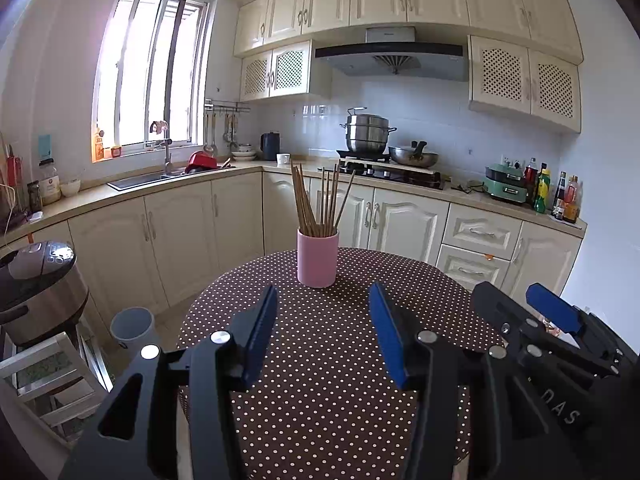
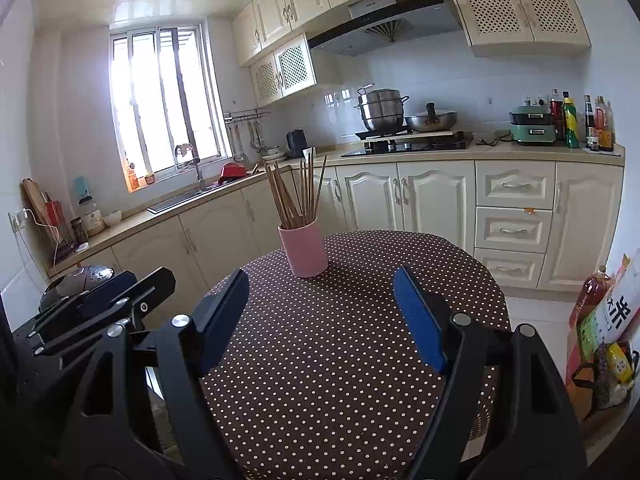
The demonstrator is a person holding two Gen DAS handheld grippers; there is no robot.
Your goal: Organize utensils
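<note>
Grippers level over table [image 1: 320, 380] | left gripper [image 1: 324, 332] jaws apart, empty | right gripper [image 2: 324, 316] jaws wider, empty

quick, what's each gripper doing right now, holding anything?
Left gripper: open, holding nothing, above the polka-dot tablecloth.
Right gripper: open wider, holding nothing, short of the pink chopstick holder.

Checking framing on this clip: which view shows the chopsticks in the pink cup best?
The left wrist view: the chopsticks and pink cup stand upright, centred between its fingers. The right wrist view shows them too, left of centre and tilted by the lens, equally unobstructed.
</note>
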